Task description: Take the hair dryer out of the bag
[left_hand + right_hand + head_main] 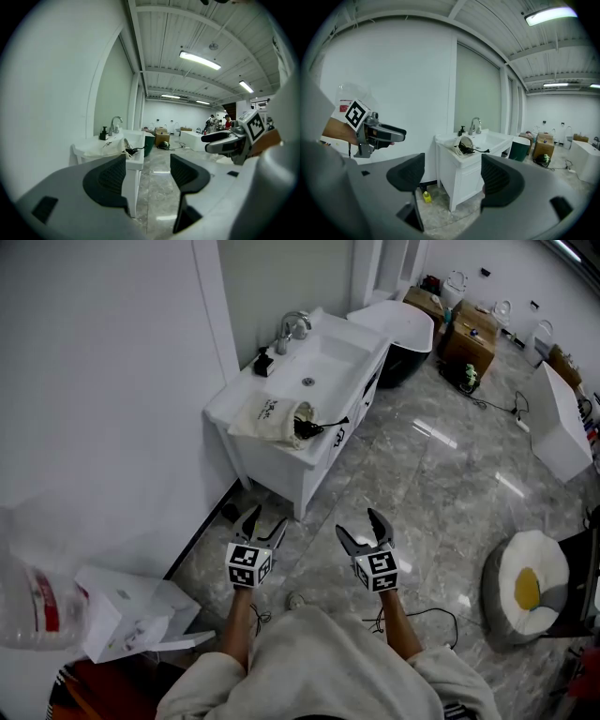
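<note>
Evidently nothing grasped yet; left hand-held gripper [265, 519] released, jaws apart, only floor and the distant counter showing between them; right hand-held gripper [359, 526] likewise released, jaws spread wide, empty between; both held side by side low in front of the person's body, over the grey marble floor [441, 484], well apart from the work; farther out, against the wall, a white counter [234, 401] with a sink [328, 367], a faucet [293, 326] and a dark soap dispenser [263, 362]; lying on the counter's near end, just beside the sink, a cream cloth bag [265, 416]; at the bag's mouth something black, judged to be the hair dryer [304, 427], seemingly partly inside, with a black cord [330, 422] trailing toward the counter's front edge; too small to judge the share of its body outside the cloth; so, by this reading, none of the task done: hair dryer not lifted out, bag untouched by either gripper; left to do: closing the distance to the counter, steadying the bag with one gripper, gripping the hair dryer with the other and drawing it clear of the opening, cord included; likely snag, the cord catching in the bag's mouth.
</note>
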Motion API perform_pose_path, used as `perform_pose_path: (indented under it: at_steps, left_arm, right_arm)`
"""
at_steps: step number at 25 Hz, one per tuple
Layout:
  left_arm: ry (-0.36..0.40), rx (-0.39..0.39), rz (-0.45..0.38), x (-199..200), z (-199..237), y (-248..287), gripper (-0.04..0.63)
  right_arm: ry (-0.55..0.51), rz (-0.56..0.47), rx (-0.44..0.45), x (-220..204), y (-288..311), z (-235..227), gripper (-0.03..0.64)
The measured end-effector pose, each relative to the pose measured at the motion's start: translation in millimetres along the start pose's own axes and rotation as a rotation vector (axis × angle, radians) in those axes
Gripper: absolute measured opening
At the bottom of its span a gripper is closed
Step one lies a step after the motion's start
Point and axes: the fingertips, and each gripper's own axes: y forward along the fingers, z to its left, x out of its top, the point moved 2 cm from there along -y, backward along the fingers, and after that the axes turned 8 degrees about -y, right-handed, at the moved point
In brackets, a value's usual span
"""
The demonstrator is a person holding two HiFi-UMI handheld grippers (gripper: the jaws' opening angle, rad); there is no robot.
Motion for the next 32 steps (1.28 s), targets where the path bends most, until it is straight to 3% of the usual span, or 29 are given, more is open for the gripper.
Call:
perform_pose_path:
  at_steps: [10, 23, 32]
  left_arm:
    - [0.009, -0.029, 0.016, 15.2, 50.0, 39.6, 0.276]
    - [-0.003, -0.02, 0.025, 15.6, 69.3, 62.7, 0.276]
    - [0.007, -0.01, 0.029, 30.3, 91.6, 108.6, 0.276]
  right_arm:
    - [0.02, 0.011, -0.022, 10.6, 58.4, -4.0, 0.36]
    - [0.026, 0.027, 0.004, 2.6, 88.7, -11.2, 0.359]
    - [0.022, 0.018, 0.038, 5.9, 138.9, -32.4, 0.36]
